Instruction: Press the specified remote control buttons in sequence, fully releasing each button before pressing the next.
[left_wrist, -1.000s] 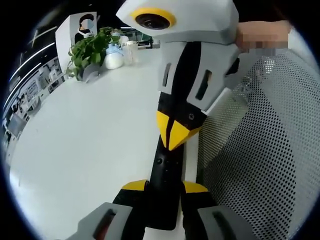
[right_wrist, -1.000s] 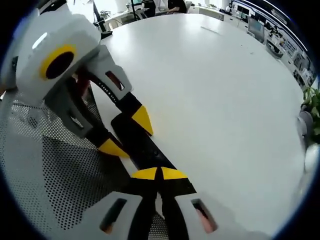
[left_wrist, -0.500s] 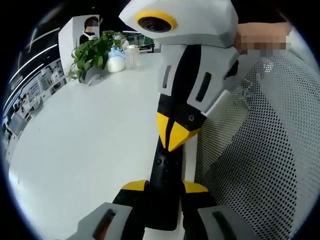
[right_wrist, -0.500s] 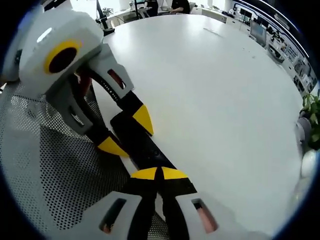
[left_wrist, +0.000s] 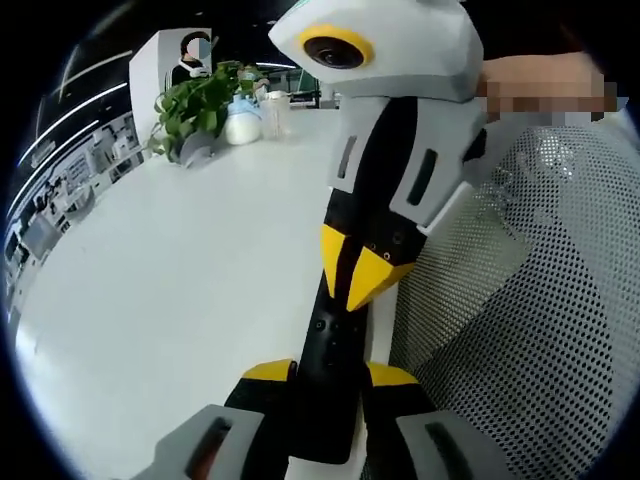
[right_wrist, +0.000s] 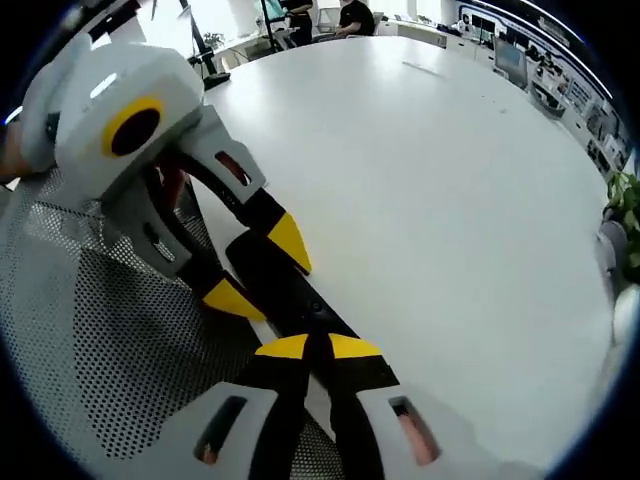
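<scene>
So the remote control (left_wrist: 328, 375) is this long black bar lying at the edge of the white table (left_wrist: 170, 300), right beside a grey mesh chair back (left_wrist: 520, 340) at about 3 o'clock in the left gripper view. The left gripper (left_wrist: 330, 372) has its yellow tips one on each side of the remote's near end, pinching it to hold it steady. The right gripper (left_wrist: 362, 285) comes in from 12 o'clock with its tips squeezed together into one point, nothing held, poking down on the remote's face. My take: keep the left pinch firm so the bar can't skid, push straight down, then lift fully clear before going for the next button. Potted plant (left_wrist: 195, 105) sits way off at 11 o'clock.
</scene>
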